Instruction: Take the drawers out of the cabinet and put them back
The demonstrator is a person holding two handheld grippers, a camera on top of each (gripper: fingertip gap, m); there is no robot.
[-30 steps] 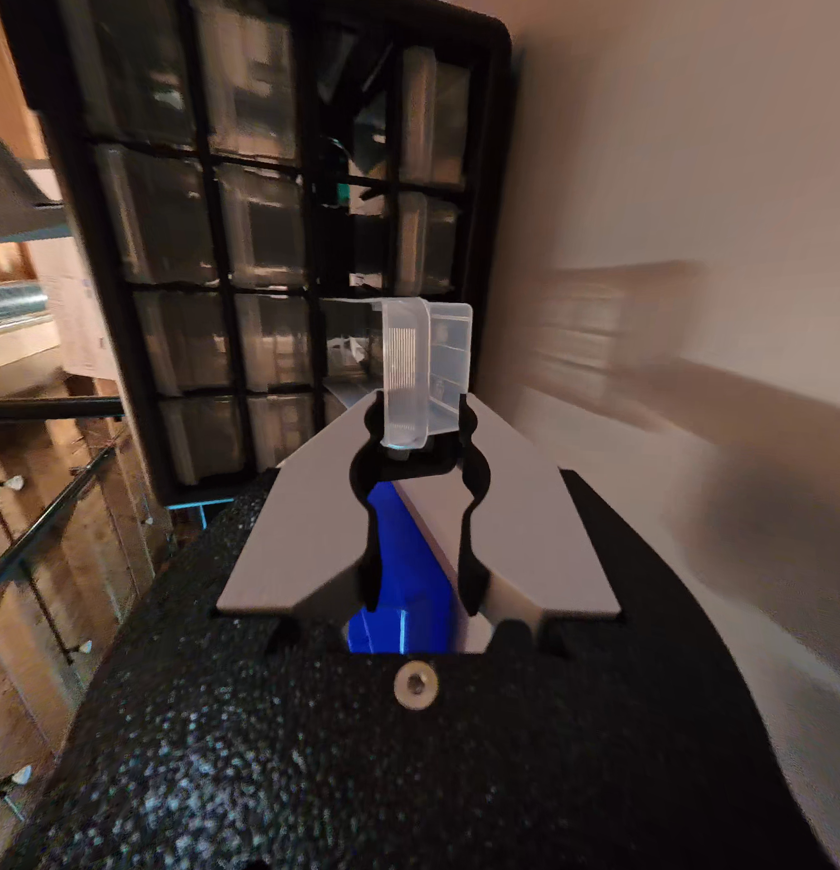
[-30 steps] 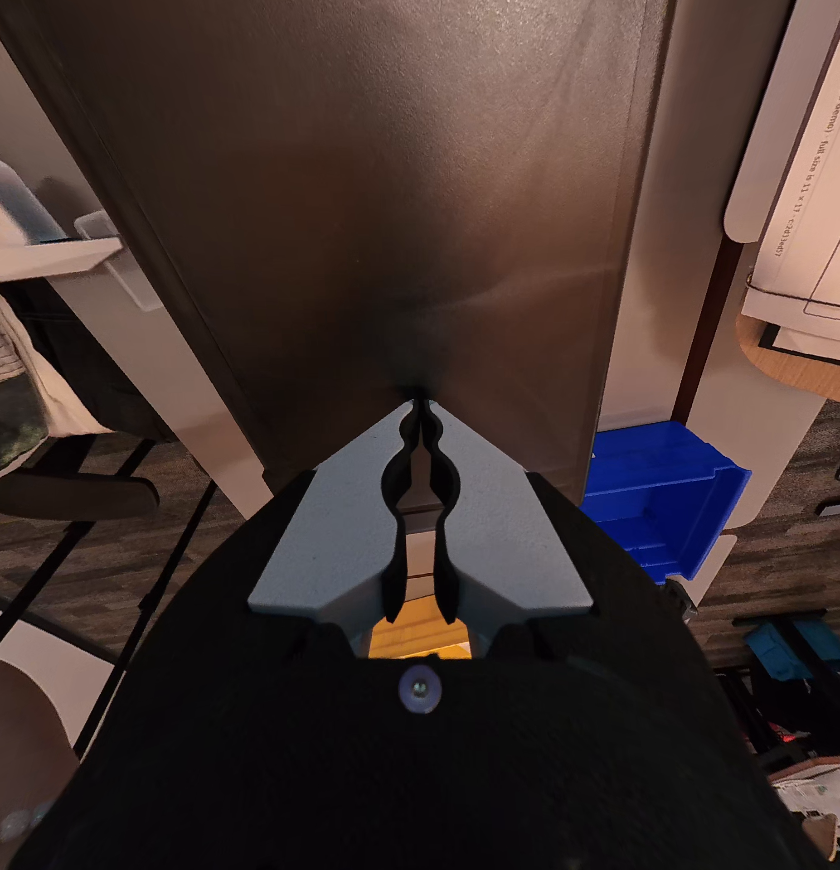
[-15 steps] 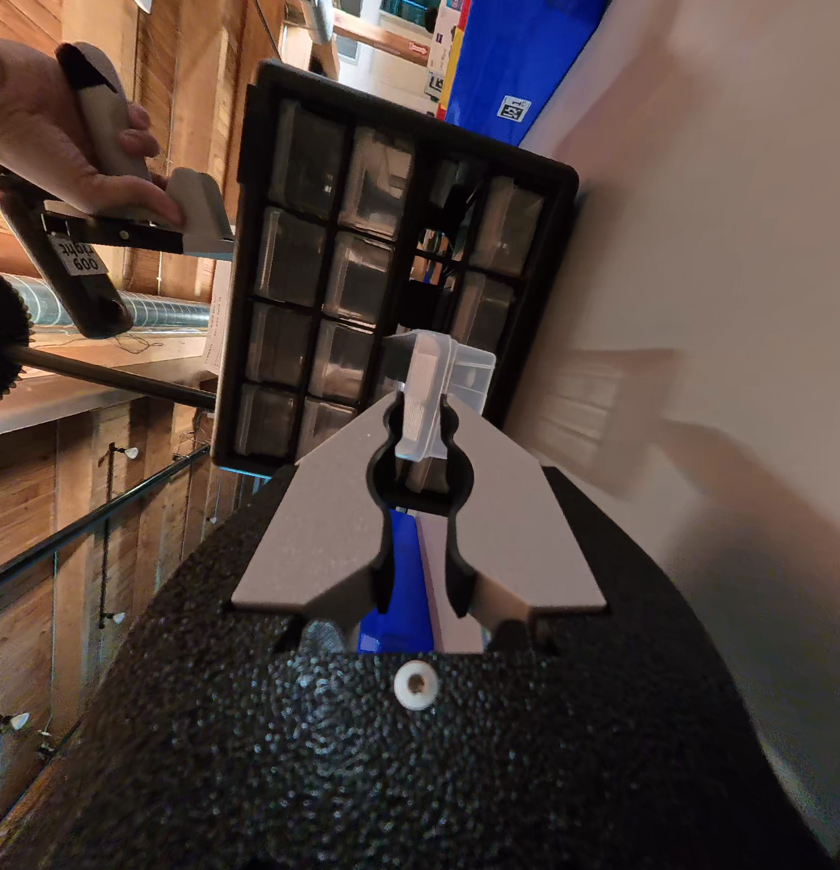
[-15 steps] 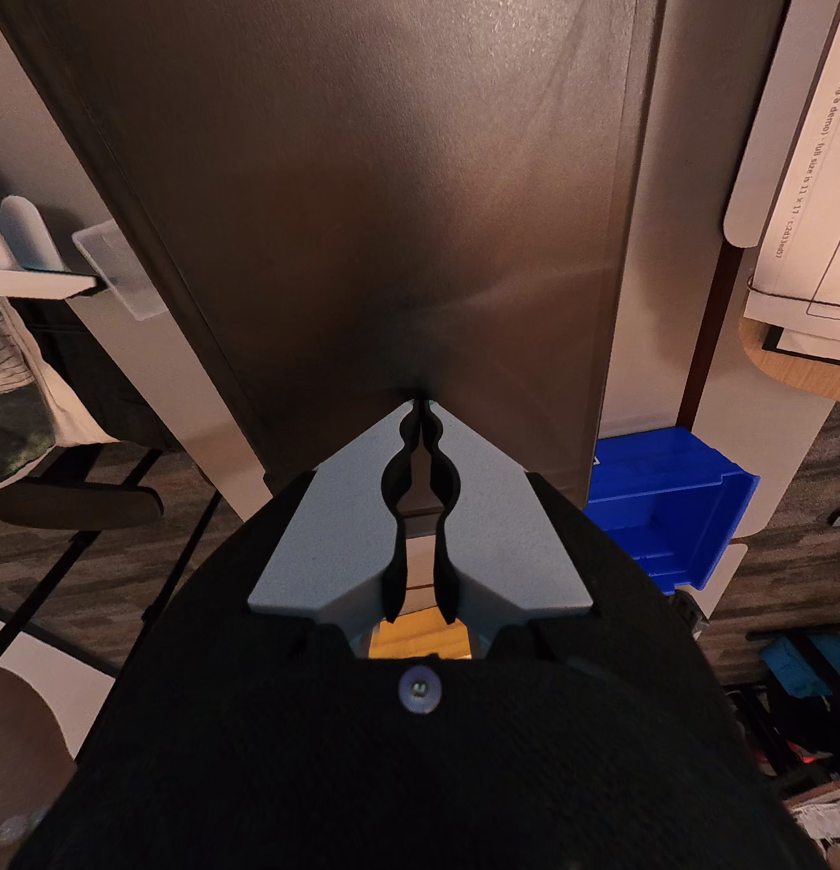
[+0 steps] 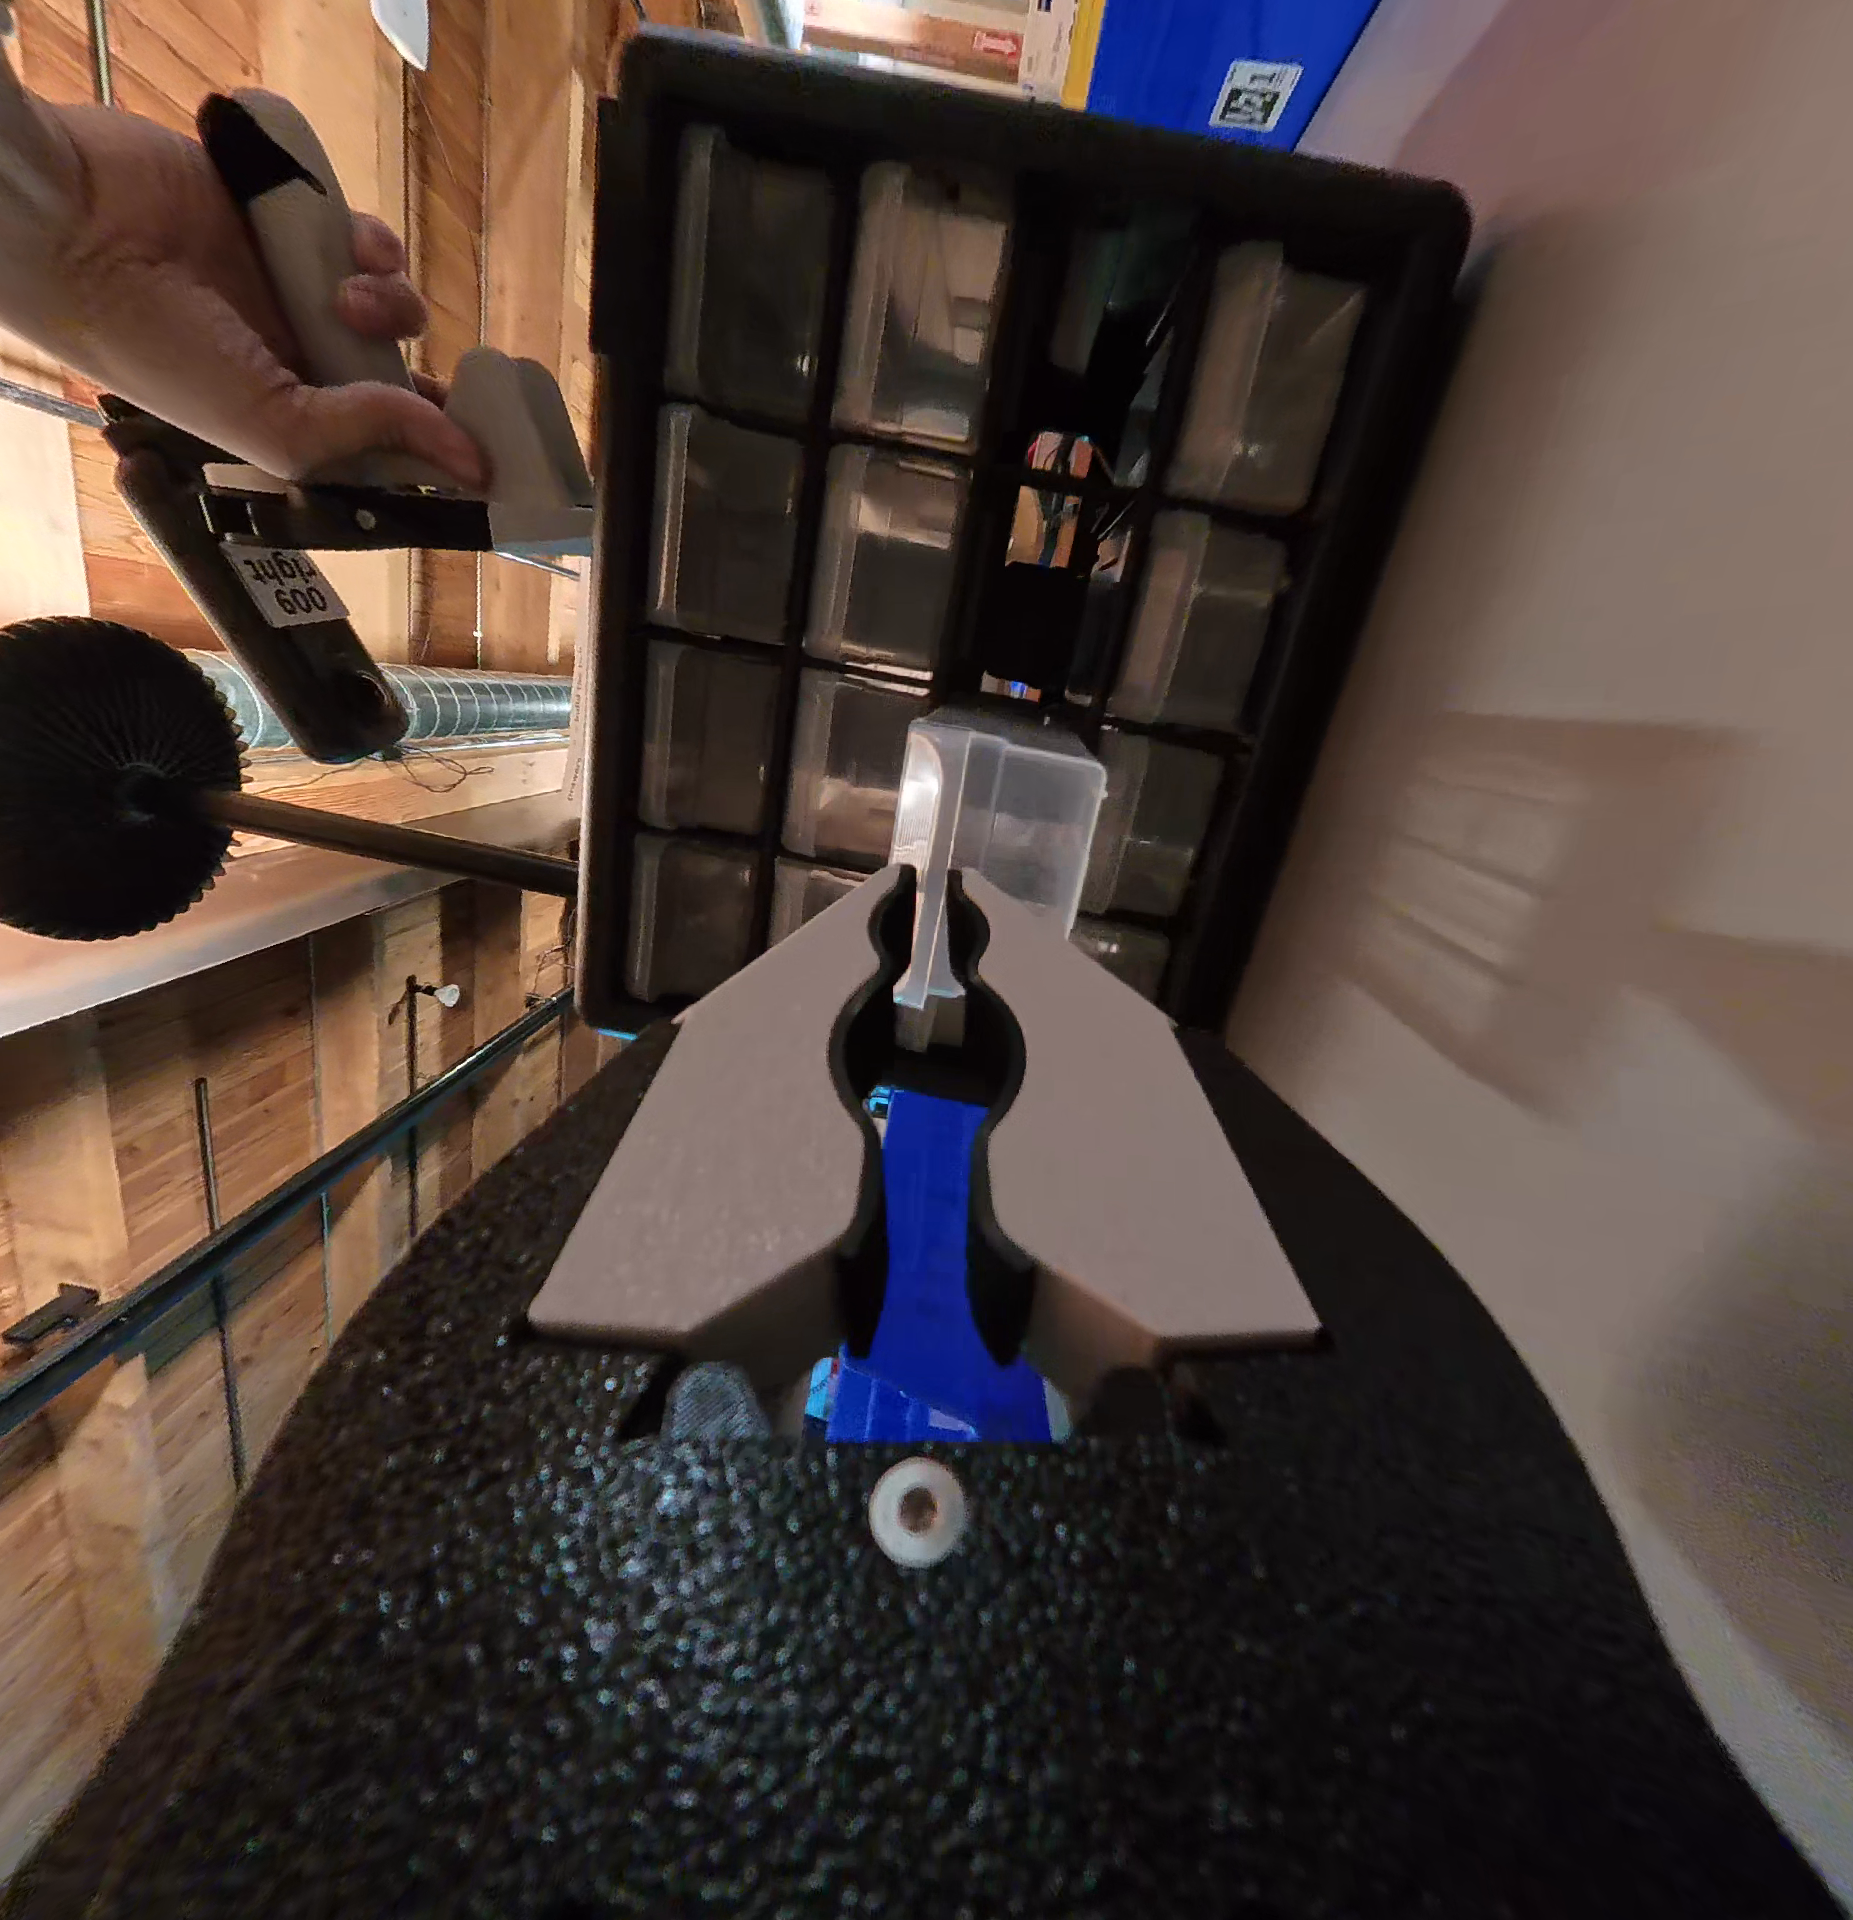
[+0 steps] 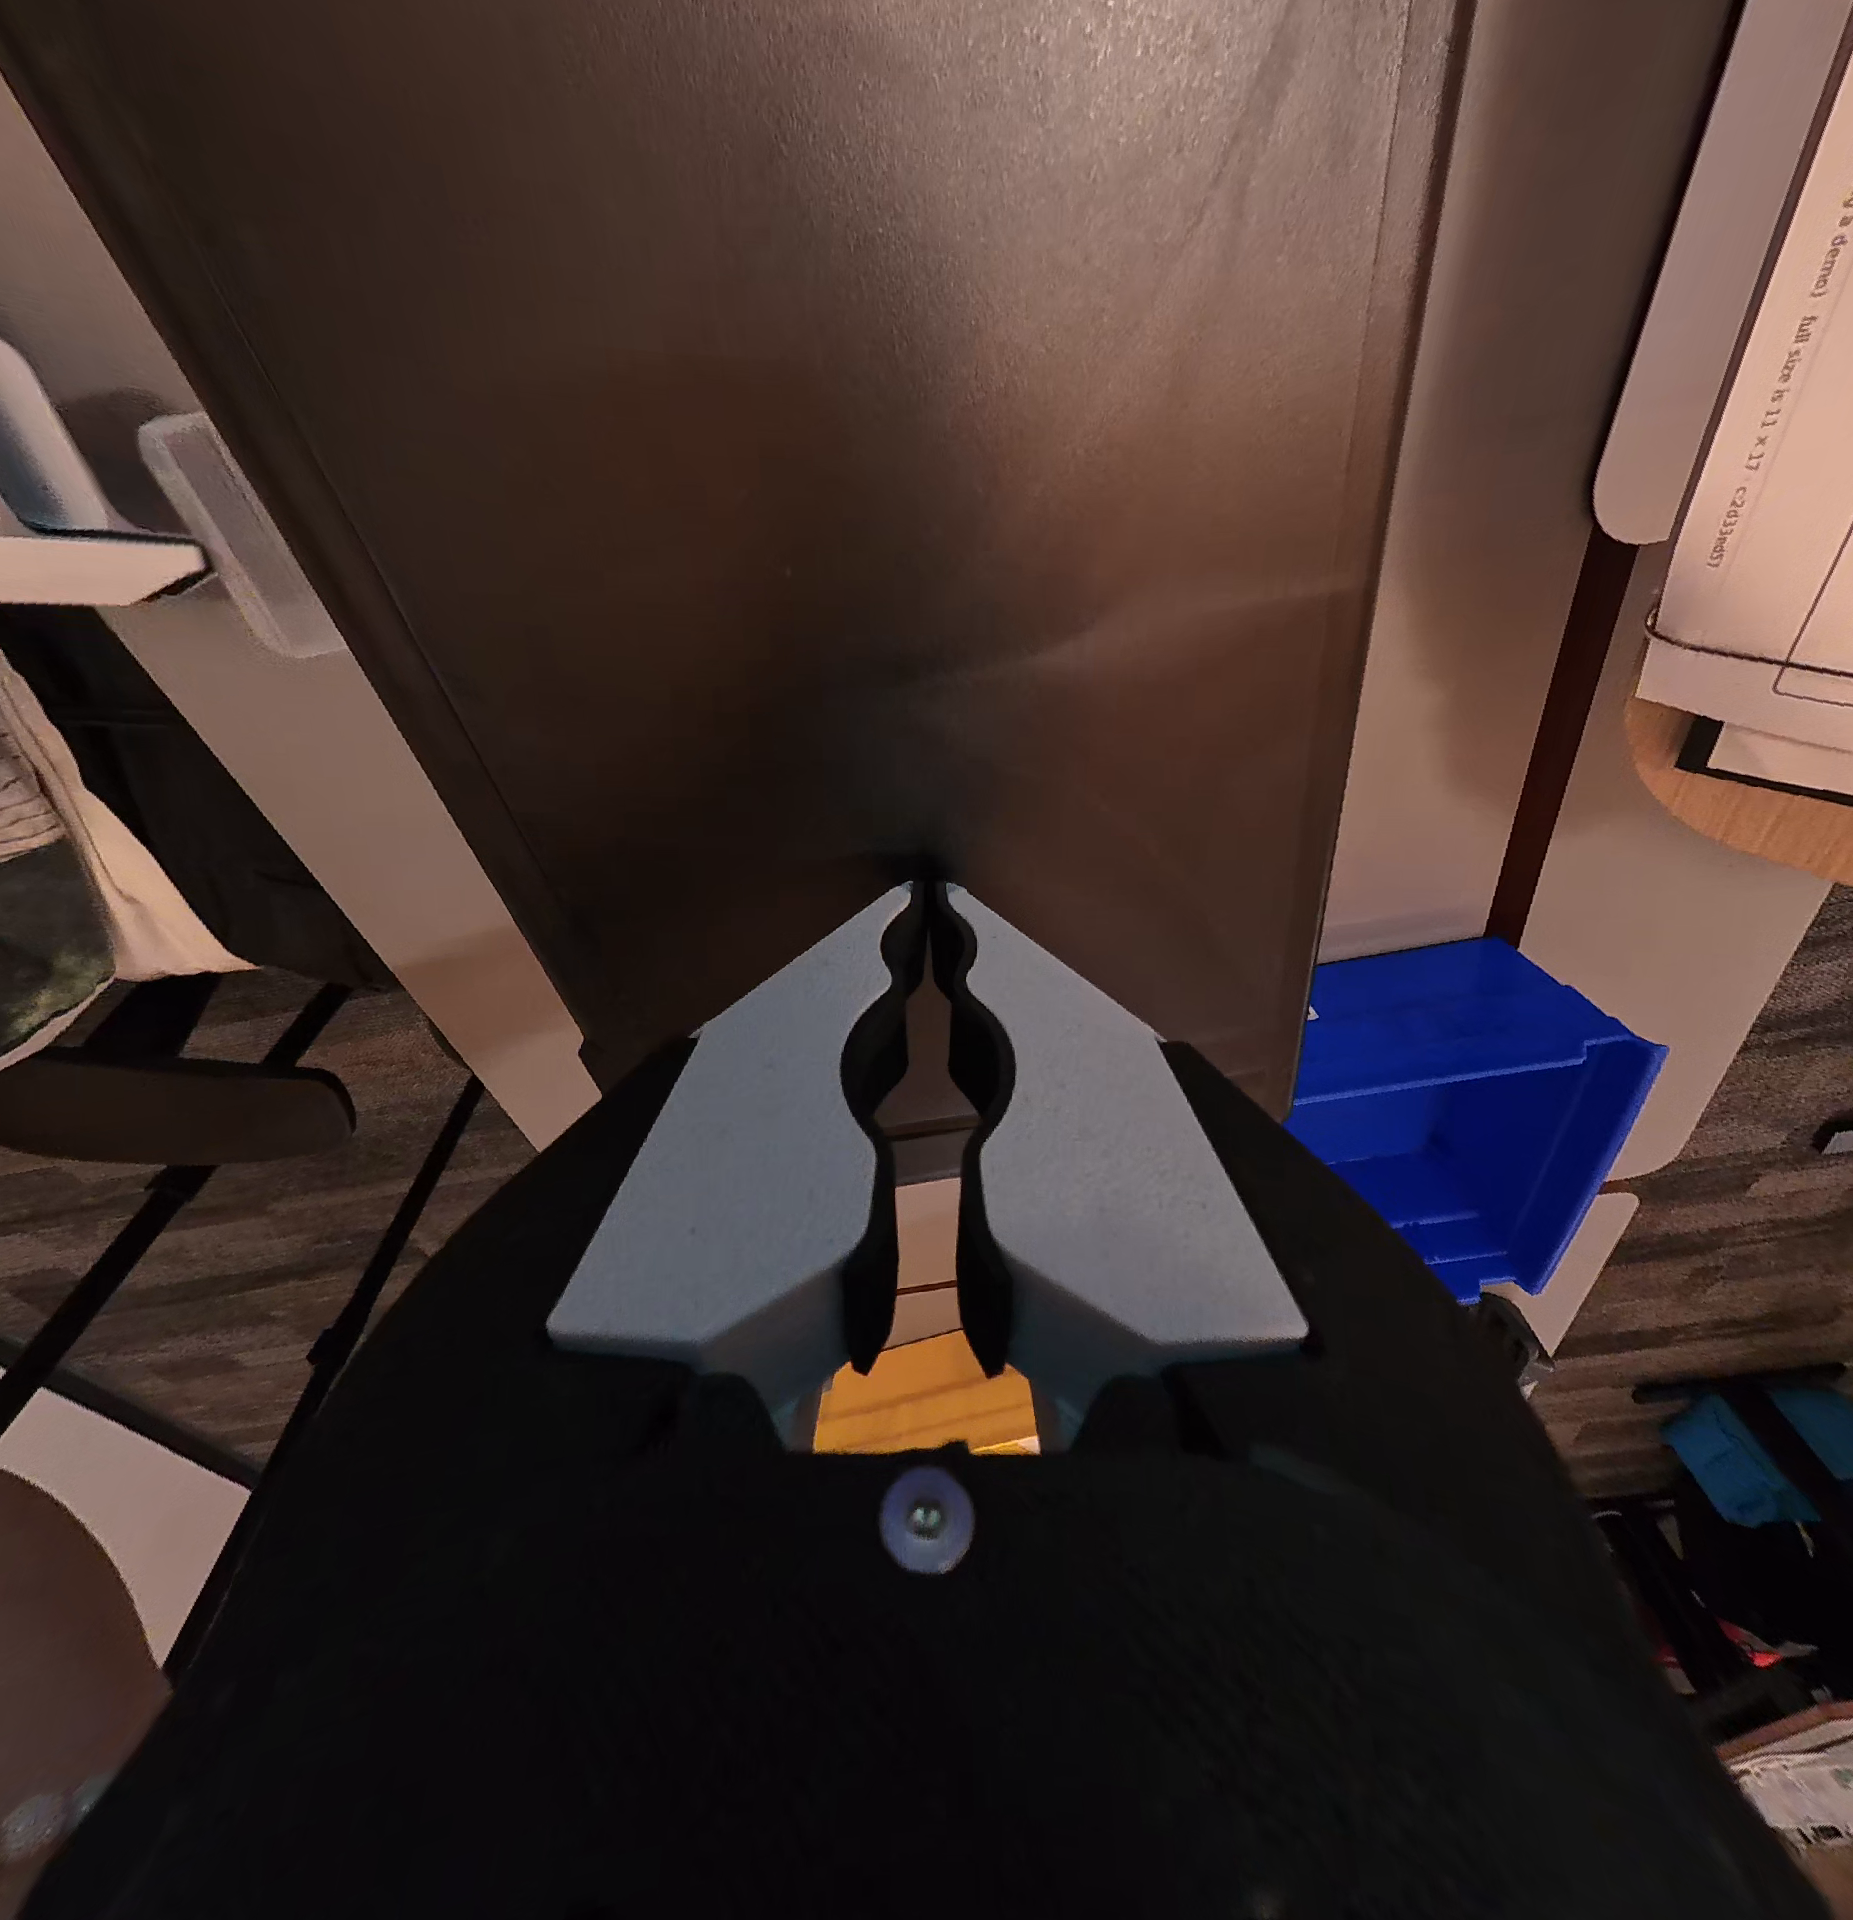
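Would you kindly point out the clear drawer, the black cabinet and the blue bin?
clear drawer [image 5: 1015, 821]: left wrist view, its translucent body beyond the handle.
black cabinet [image 5: 1337, 665]: left wrist view, its outer frame.
blue bin [image 6: 1462, 1101]: right wrist view, its inner wall.

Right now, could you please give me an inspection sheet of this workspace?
Surface: pale table, bare where seen.
Job's things: black cabinet of clear drawers; one clear drawer out, some slots empty.
Clutter: blue bin.
Grippers: left gripper shut on the drawer's handle; right gripper shut, tips against the cabinet's side.
Cables: wires inside an open slot.
Surroundings: wood wall, papers.
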